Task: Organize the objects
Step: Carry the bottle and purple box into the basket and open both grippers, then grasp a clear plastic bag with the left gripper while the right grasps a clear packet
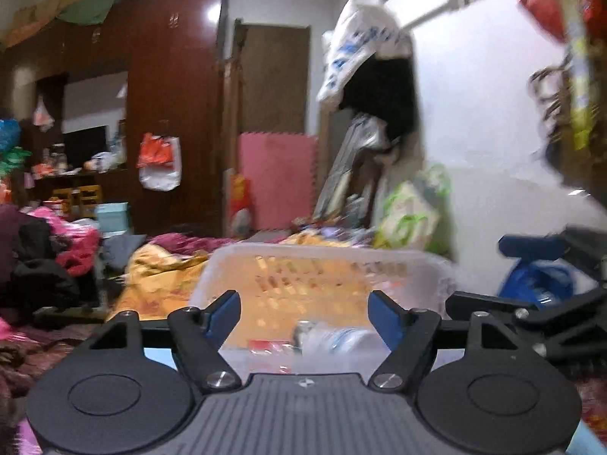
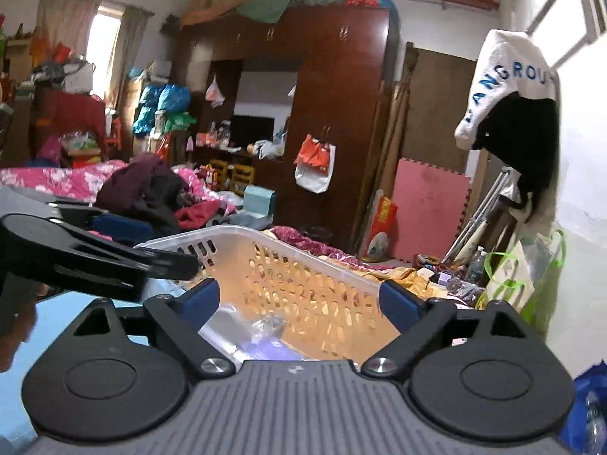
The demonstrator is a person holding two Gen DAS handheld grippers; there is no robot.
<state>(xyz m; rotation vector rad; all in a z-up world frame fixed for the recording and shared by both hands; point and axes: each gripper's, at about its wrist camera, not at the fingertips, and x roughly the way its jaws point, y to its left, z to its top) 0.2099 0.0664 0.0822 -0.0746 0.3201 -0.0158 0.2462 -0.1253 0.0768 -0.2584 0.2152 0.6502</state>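
A translucent white slotted basket (image 1: pixel 322 252) stands on the bed just ahead of both grippers. In it lie a clear plastic bottle (image 1: pixel 334 337) and a small red-labelled item (image 1: pixel 265 345). My left gripper (image 1: pixel 305 314) is open, its blue pads wide apart over the basket's near end with nothing between them. In the right wrist view the basket (image 2: pixel 265 235) holds crumpled clear plastic (image 2: pixel 269 324). My right gripper (image 2: pixel 299 303) is open too, with nothing between its pads. One of the left gripper's black fingers (image 2: pixel 167 263) reaches over the basket's left rim.
A yellow blanket (image 1: pixel 159 269) covers the bed beyond the basket. A heap of clothes (image 2: pixel 151 193) lies to the left. A dark wardrobe (image 2: pixel 334 113), a pink foam mat (image 2: pixel 428 204) and a green-and-white bag (image 1: pixel 409 216) stand behind. A white wall (image 1: pixel 474 151) and a blue bag (image 1: pixel 538 276) are at the right.
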